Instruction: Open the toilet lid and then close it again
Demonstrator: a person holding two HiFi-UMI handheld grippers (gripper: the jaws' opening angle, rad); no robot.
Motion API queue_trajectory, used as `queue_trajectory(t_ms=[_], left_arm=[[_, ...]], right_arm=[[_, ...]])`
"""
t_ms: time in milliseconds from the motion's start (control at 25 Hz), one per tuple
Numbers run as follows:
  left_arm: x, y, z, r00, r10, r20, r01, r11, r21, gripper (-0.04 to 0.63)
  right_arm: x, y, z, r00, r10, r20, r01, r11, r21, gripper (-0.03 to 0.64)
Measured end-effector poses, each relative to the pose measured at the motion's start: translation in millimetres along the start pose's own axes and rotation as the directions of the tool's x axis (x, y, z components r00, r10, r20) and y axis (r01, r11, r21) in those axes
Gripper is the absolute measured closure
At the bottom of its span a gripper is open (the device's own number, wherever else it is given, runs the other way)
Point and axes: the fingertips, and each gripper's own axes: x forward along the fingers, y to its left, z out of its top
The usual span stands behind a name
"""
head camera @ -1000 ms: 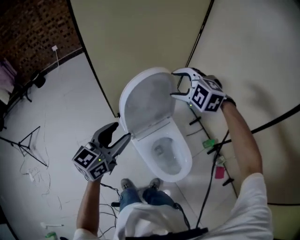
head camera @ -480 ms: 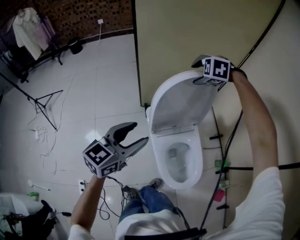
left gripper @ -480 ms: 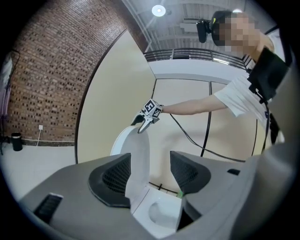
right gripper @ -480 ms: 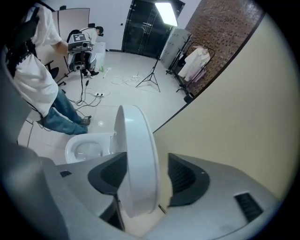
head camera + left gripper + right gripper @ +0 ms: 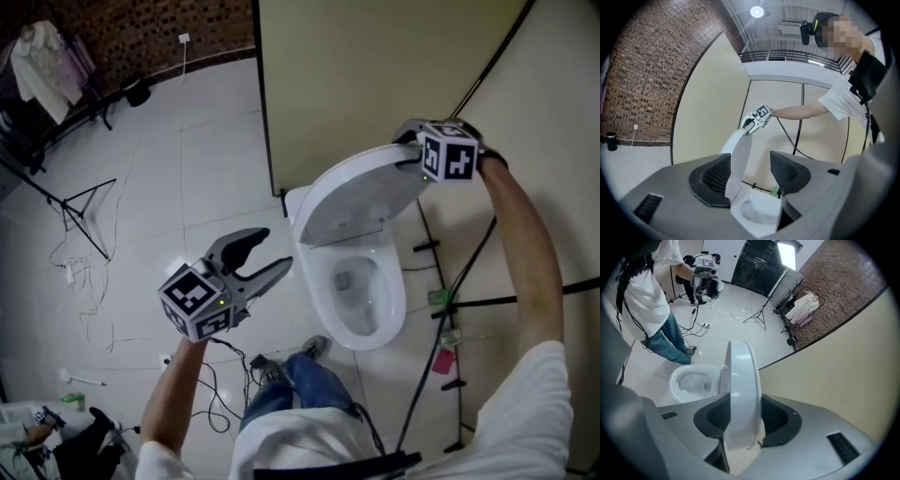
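Right tongs (image 5: pixel 407 150), just closing, on lid (image 5: pixel 361 192)

At the head view's upper right, the jaws of the right gripper (image 5: pixel 409 148), just closing with the rim of the toilet lid (image 5: pixel 361 192) between them, sit mostly hidden under its own body. The lid covers the rear of the toilet (image 5: pixel 375 328). At upper left, what may be hanging clothes (image 5: pixel 43 66) is too small to tell.

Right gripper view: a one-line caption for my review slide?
Right gripper, jaws just closed on the rim of the raised toilet lid, with the open bowl and left gripper beyond.
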Motion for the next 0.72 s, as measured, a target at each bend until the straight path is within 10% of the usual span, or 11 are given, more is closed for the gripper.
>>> queue_trajectory(t_ms=[480, 720], left_arm=[[-5.6, -98.7, -53.7, 0.977, -0.212, -0.031, 0.213, 0.976, 0.041, 0.337], [-0.6, -139.9, -111.8, 0.976, -0.21, -0.055, 0.209, 0.977, -0.03, 0.337]], right_arm=[[-13.4, 287.6, -17.2, 0.931, -0.349, -0.105, 0.348, 0.937, -0.029, 0.439], [26.8, 412.8, -30.2, 0.924, -0.363, -0.123, 0.359, 0.932, -0.051, 0.431]])
